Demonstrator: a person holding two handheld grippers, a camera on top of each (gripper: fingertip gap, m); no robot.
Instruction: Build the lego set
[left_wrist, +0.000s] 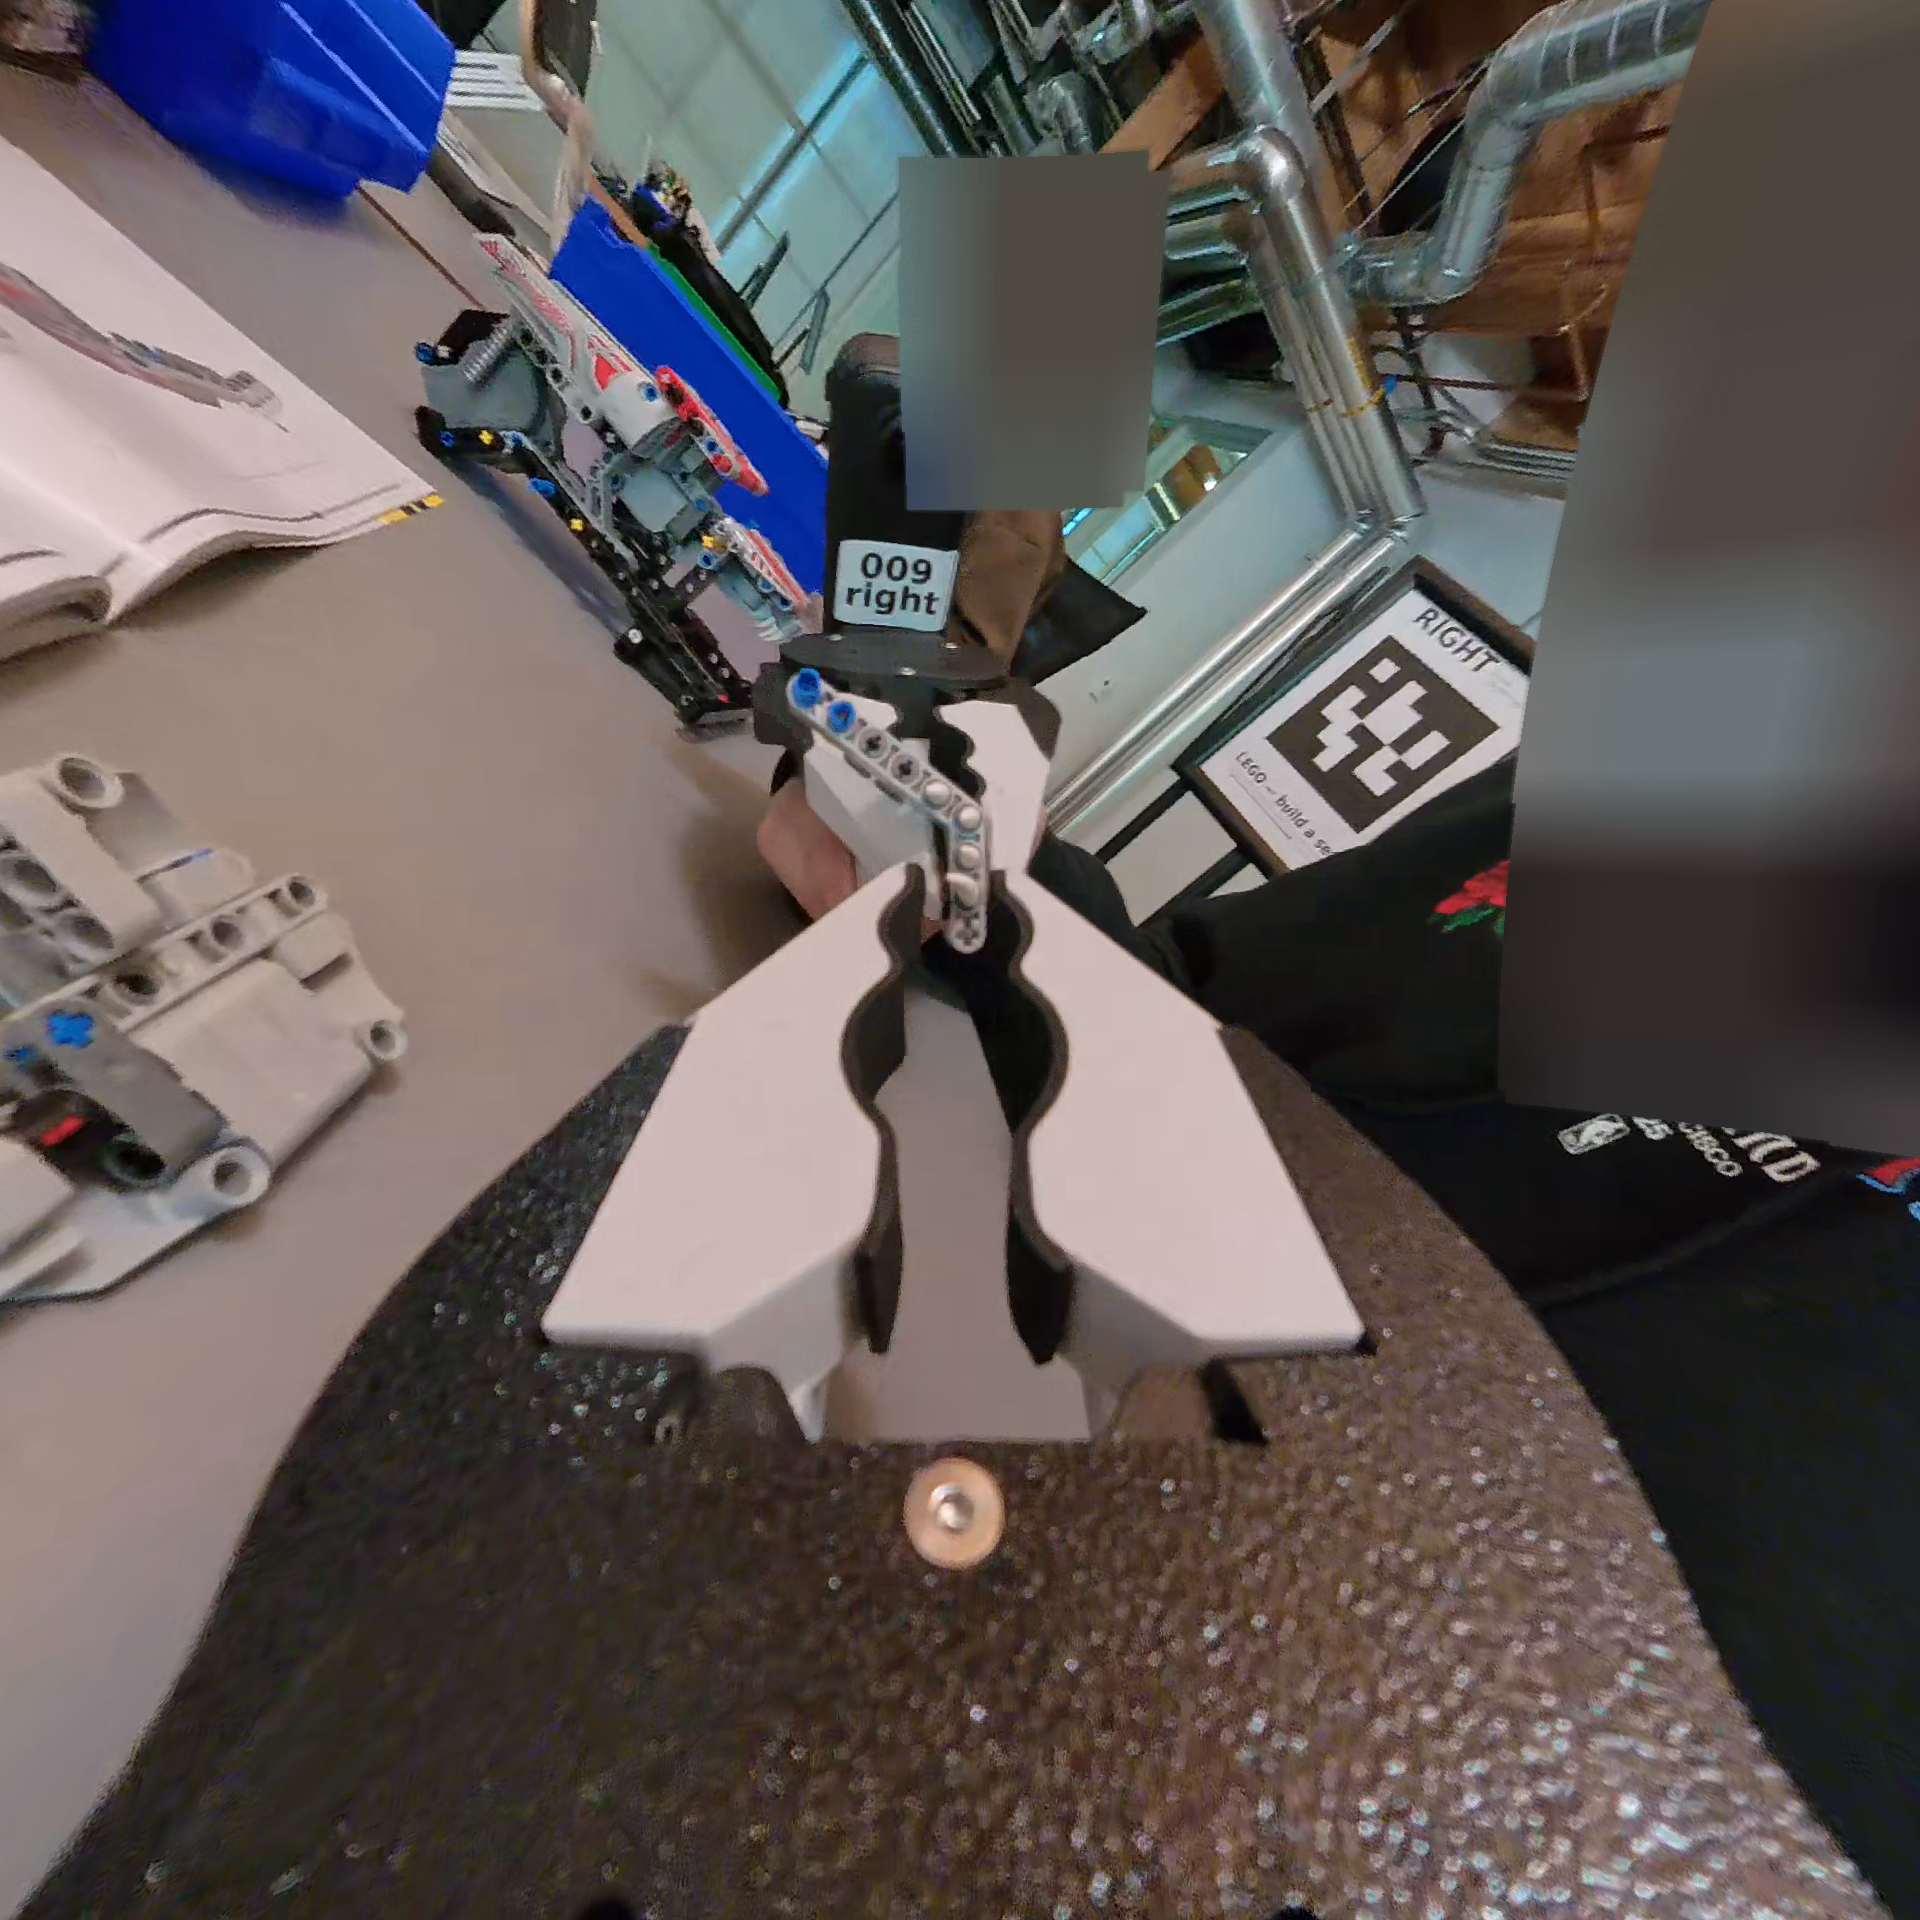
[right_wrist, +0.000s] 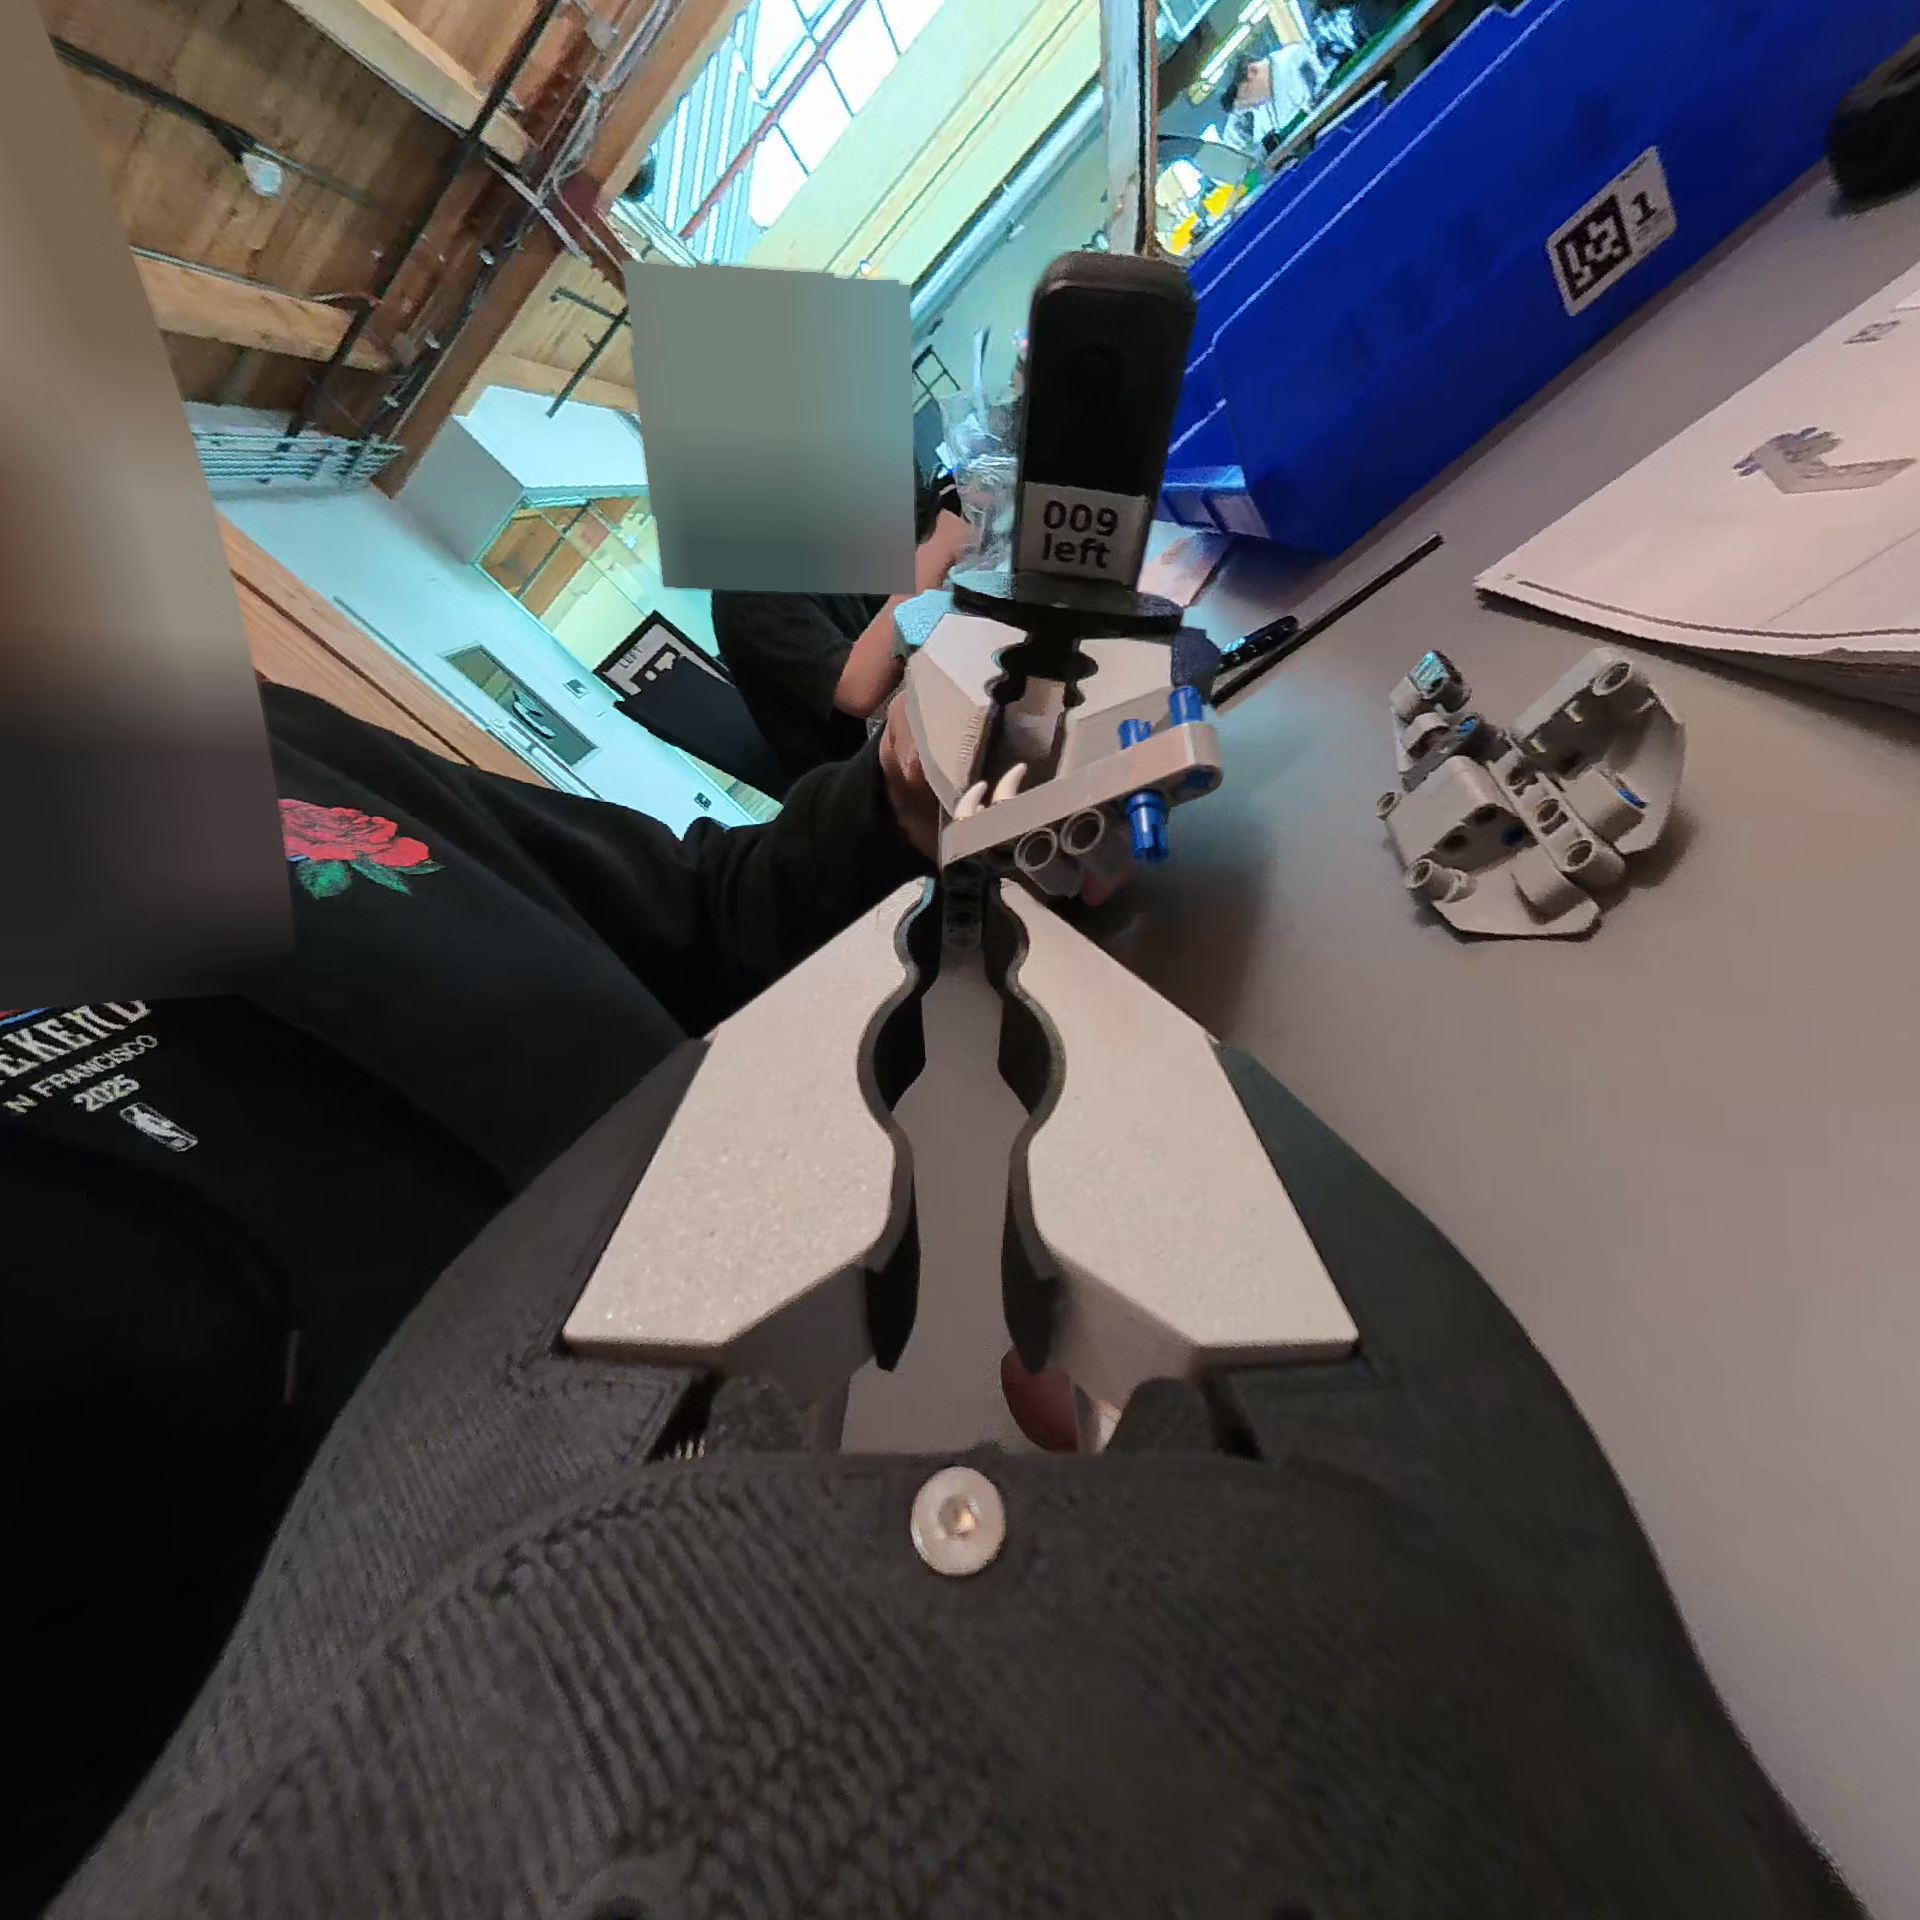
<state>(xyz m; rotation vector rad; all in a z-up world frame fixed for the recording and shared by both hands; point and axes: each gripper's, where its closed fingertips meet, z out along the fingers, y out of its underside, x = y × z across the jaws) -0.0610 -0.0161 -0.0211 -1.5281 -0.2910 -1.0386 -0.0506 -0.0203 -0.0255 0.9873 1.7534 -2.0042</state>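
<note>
My left gripper (left_wrist: 956, 906) is shut on the near end of a light grey bent beam (left_wrist: 902, 774) and holds it above the table. Two blue pins (left_wrist: 821, 698) sit at the beam's far end. My right gripper (right_wrist: 961, 906) faces it, shut on a small black piece (right_wrist: 962, 914) that meets the underside of the grey beam (right_wrist: 1081, 774). In the right wrist view the beam carries blue pins (right_wrist: 1148, 826) and grey round sockets (right_wrist: 1060, 844). The left gripper also shows in the right wrist view (right_wrist: 1003, 764), and the right gripper in the left wrist view (left_wrist: 940, 774).
A grey sub-assembly (left_wrist: 177, 997) (right_wrist: 1527, 800) lies on the grey table (left_wrist: 499, 831). A larger red, white and black model (left_wrist: 623, 457) stands farther back. An open instruction booklet (left_wrist: 156, 447) (right_wrist: 1725, 520), blue bins (left_wrist: 281, 94) (right_wrist: 1455, 312) and a thin black rod (right_wrist: 1330, 613) are nearby. A person in a black sweatshirt (left_wrist: 1558, 1195) is close. Left and right tips are no more than a few centimetres apart.
</note>
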